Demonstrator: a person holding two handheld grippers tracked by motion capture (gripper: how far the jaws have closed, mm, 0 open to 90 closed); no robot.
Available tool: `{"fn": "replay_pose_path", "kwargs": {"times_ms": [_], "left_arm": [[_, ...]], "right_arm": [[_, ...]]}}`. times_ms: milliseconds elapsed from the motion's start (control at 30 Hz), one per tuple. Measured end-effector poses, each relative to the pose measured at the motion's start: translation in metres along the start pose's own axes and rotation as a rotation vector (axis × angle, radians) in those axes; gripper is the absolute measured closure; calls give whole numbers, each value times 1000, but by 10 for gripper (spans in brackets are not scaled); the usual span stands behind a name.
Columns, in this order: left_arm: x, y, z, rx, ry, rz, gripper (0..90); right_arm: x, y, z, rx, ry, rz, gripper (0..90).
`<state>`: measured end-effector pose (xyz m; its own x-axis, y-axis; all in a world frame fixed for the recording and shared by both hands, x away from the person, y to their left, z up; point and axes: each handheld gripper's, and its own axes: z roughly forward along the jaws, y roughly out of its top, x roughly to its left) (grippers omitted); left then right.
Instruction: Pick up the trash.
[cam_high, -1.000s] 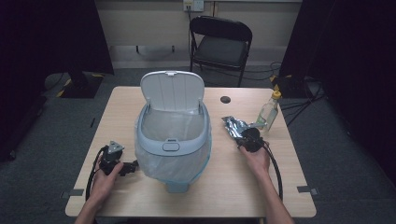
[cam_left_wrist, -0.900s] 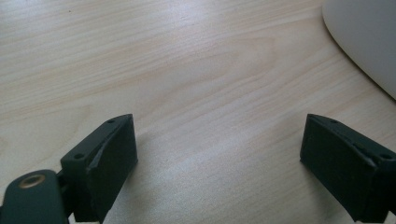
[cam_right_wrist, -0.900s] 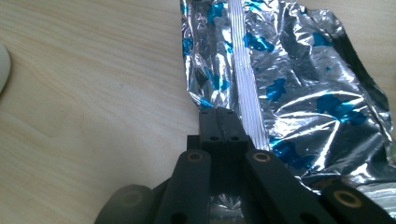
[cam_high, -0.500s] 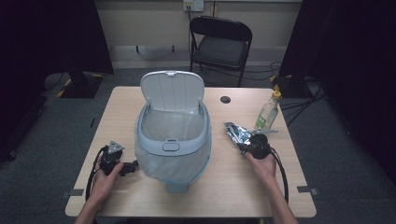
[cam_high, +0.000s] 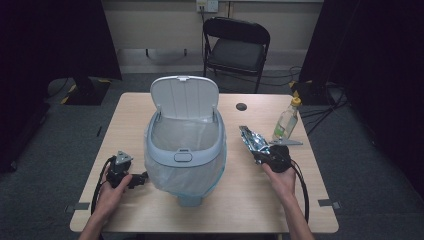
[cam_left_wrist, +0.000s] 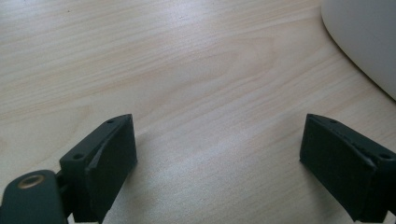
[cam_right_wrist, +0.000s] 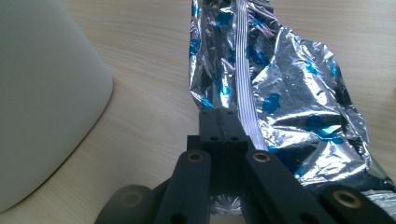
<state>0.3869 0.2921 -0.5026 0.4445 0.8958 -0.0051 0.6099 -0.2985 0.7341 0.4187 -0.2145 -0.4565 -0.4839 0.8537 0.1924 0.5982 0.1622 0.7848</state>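
foil wrapper (cam_high: 251, 142) | long axis toward far edge | right gripper (cam_high: 267, 156) jaws clamped on it | left gripper (cam_high: 141, 179) jaws apart

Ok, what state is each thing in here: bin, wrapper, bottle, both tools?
Bin: lid up, liner fitted, upright.
Foil wrapper: crumpled, pinched at its edge by the right tool.
Bottle: upright, capped.
Left tool: open, nothing between its jaws.
Right tool: shut on the wrapper.

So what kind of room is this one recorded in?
Probably a staged recording room or lab, not a home: dark curtains hang on both sides, a folding chair stands by a bare wall, cables trail over grey carpet, and a lone wooden table holds a lidded bin.
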Motion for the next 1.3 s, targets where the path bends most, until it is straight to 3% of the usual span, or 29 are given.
{"fn": "replay_pose_path", "kwargs": {"times_ms": [233,500,867,1300], "left_arm": [[0,0,0,0,0,0,104],[0,0,0,0,1,0,104],[0,0,0,0,3,3,104],[0,0,0,0,3,3,104]], "right_arm": [[3,5,-12,-25,23,3,900],[8,14,-32,-95,47,-6,900],[20,23,-47,-153,75,-12,900],[36,39,-77,-228,123,-57,900]]}}
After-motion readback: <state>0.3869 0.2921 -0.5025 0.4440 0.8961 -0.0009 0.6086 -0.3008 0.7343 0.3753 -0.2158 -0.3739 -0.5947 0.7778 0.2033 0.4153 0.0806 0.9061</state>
